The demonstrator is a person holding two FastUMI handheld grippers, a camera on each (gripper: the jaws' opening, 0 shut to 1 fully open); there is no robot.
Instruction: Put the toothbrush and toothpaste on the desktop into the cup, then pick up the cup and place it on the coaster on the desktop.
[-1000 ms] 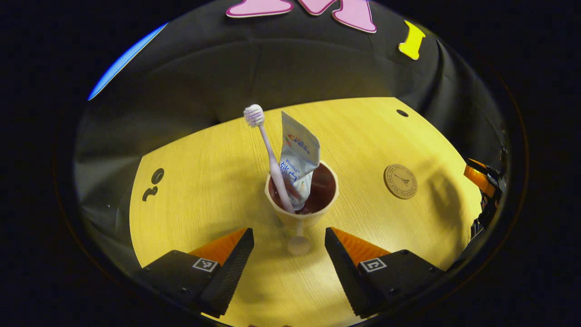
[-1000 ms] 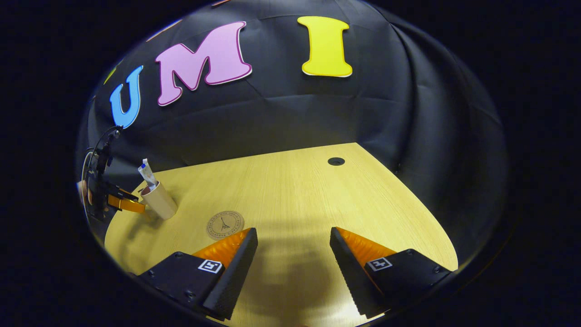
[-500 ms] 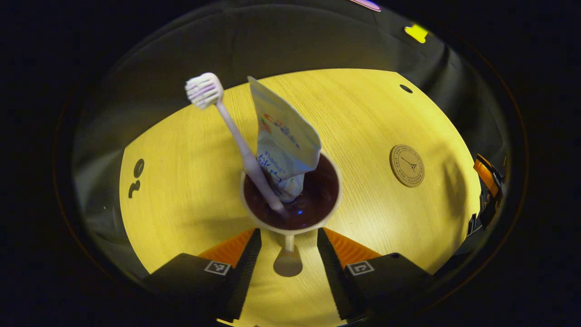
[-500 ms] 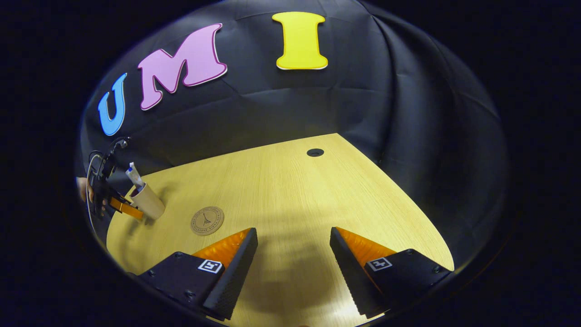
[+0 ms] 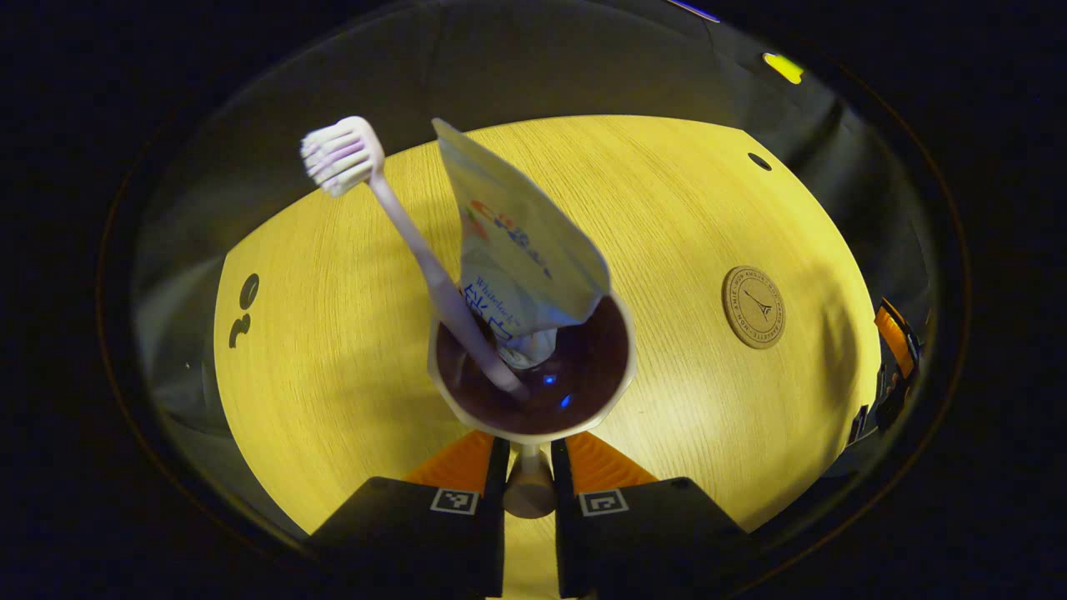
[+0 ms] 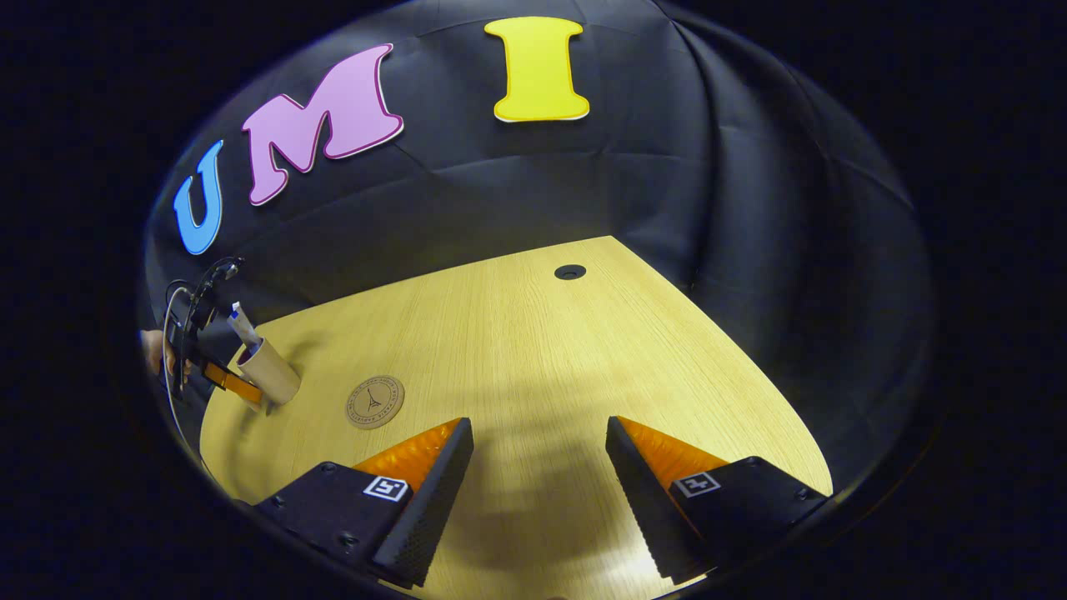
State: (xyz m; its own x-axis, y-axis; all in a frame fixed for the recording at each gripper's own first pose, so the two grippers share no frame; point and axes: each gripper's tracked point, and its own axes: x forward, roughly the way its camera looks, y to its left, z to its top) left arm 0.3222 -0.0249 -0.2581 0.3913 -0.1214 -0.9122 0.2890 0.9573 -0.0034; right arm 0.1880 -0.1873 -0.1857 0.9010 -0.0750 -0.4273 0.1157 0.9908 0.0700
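- Left gripper view: the left claw point(image 5: 528, 487) is clenched on the cup point(image 5: 530, 375) low down. Its two black fingers point(image 5: 450, 533) press from either side on the narrow lower part of the cup, which ends in a small round foot between them.
- Here the camera looks down into the cup's dark inside. The toothbrush point(image 5: 400, 242) stands in it and leans to the far left, bristles up. The toothpaste point(image 5: 517, 250) stands just beside the brush on its right, flat end up, touching the cup's far rim.
- The coaster point(image 5: 753, 307), a round brown disc, lies flat on the table point(image 5: 333, 333) to the right of the cup, apart from it.
- At the right edge of this view an orange and black part of the right claw point(image 5: 892, 358) shows; its opening cannot be told from here.
- On the table's left part there are two dark cut-outs point(image 5: 242, 312), and a small round hole point(image 5: 759, 161) at the far right.
- Right gripper view: the right claw point(image 6: 540, 483) is released, its fingers wide apart and grasping nothing, over the near part of the table point(image 6: 542, 350).
- From this side the cup point(image 6: 268, 372) is seen far off at the left, tilted, with the toothpaste point(image 6: 244, 325) sticking out of its top. The left claw point(image 6: 233, 385) meets the cup's lower side, and part of a hand point(image 6: 154, 350) shows behind it.
- The coaster point(image 6: 375, 402) lies just right of the cup, near this claw's left finger.
- The table is pale wood with a round hole point(image 6: 570, 272) near its far edge. Black cloth point(image 6: 667, 192) hangs behind and beside the table.
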